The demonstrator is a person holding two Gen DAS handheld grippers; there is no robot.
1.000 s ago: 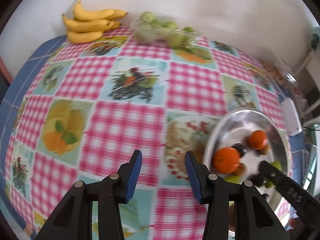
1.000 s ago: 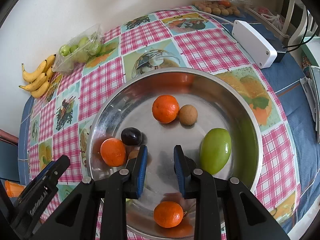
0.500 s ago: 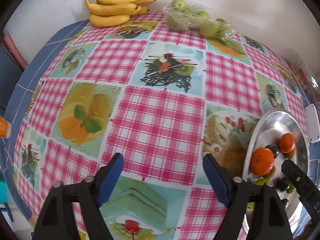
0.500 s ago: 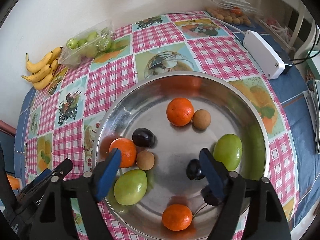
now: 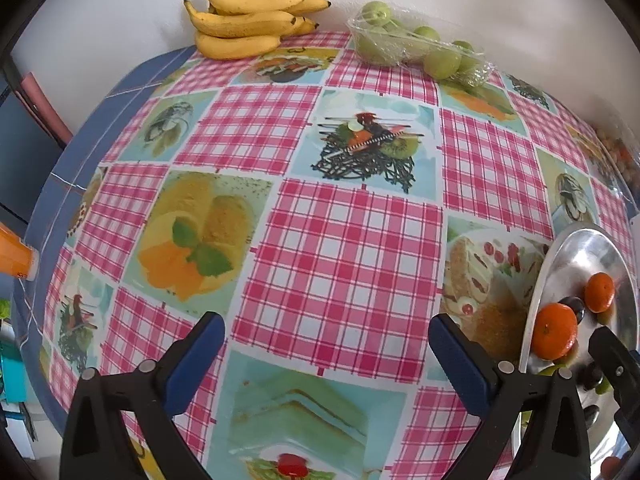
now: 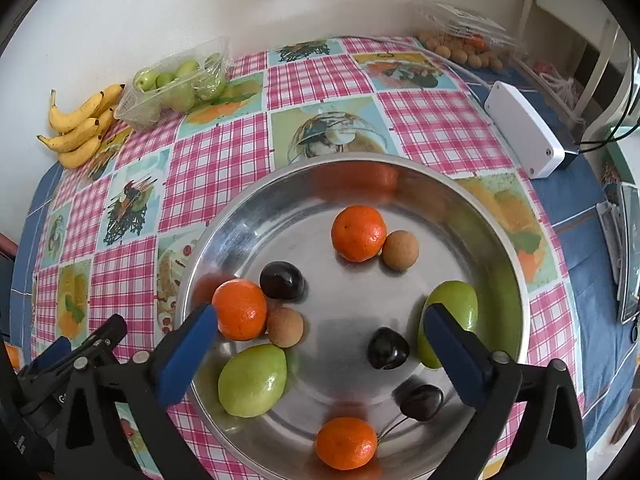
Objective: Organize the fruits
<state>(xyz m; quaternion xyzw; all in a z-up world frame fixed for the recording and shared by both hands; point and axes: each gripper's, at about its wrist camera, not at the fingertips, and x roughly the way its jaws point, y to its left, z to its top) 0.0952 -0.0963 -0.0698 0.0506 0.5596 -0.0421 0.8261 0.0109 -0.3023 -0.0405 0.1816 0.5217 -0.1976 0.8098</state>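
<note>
1. Viewing through the left wrist camera: the left gripper (image 5: 326,354) points steeply down over a bare checked patch of the bench (image 5: 344,248); its jaws are opening, already spread wide, with nothing between them; the bananas (image 5: 248,24) and the clear pack of green fruit (image 5: 416,46) lie at the far edge against the wall, well apart from the gripper, probably stock not yet sorted; the steel tray (image 5: 580,248) sits at the right border of this view, holding two oranges beside a dark fruit.

2. Viewing through the right wrist camera: the right gripper (image 6: 320,354) hangs over the steel tray (image 6: 248,220); its jaws are opening, spread wide, pressing on nothing; a dark cherry (image 6: 388,348) lies on the tray floor between them, free of both pads.

3. Tray contents, same view: three oranges, two green fruits, two brown round fruits and three dark fruits lie mixed; the raised rim likely serves to stop round fruit rolling off; grouping by kind appears unfinished.
</note>
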